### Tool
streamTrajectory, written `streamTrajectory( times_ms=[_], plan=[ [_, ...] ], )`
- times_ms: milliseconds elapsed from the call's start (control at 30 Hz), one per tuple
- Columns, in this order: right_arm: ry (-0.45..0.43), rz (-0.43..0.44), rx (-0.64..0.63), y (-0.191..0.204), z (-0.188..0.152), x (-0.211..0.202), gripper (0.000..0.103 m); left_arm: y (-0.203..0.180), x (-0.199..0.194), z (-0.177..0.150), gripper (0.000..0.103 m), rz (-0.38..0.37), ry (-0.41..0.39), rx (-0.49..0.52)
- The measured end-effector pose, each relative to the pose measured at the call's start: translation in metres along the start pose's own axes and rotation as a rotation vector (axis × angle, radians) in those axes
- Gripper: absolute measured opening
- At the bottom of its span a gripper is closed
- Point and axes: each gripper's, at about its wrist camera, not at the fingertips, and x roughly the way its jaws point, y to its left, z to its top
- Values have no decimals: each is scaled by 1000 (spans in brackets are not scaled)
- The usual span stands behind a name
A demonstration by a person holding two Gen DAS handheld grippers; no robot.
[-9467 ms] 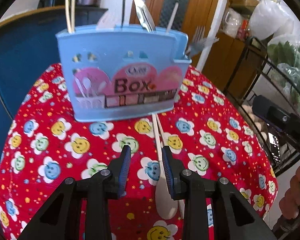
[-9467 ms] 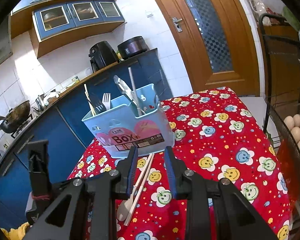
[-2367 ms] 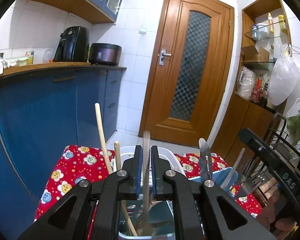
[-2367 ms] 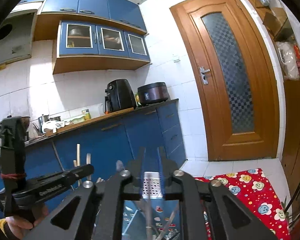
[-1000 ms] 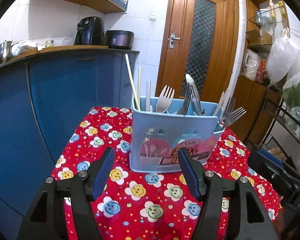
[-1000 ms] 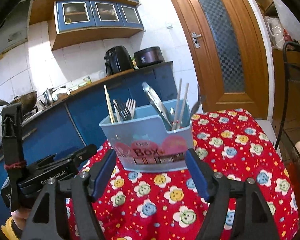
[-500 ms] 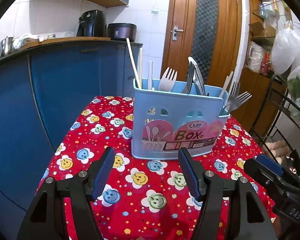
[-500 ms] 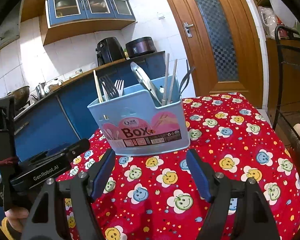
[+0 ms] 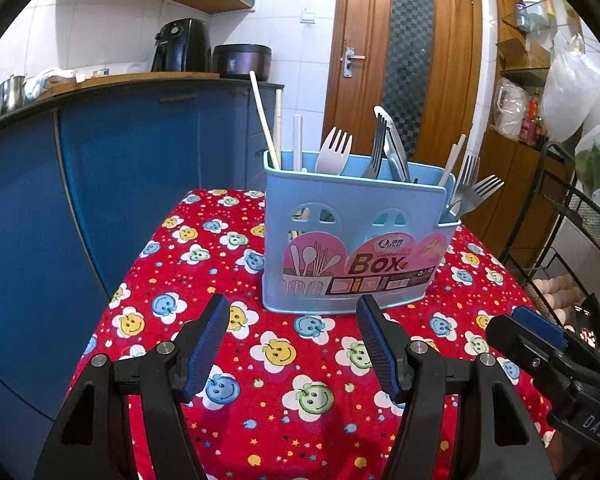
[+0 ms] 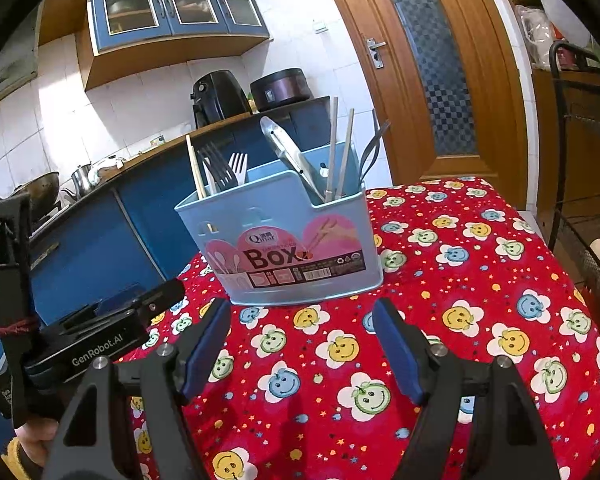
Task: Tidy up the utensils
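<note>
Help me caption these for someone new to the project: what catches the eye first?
The light blue utensil box marked "Box" stands upright mid-table, bristling with forks, chopsticks and metal tongs. Under it spreads a bright red tablecloth dotted with smiley flowers. In front, the left gripper and right gripper hang open and empty.

Home kitchen — blue cabinets (image 10: pixel 176 8), air fryer (image 9: pixel 182 46), wok (image 10: pixel 40 188).
</note>
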Motion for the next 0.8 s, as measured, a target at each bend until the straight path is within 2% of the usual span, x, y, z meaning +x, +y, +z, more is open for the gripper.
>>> streamTrajectory(
  times_ms=[800],
  plan=[
    [0,0,2,0,0,0,75,0,-2,0,67,-8,-3,-3]
  ],
)
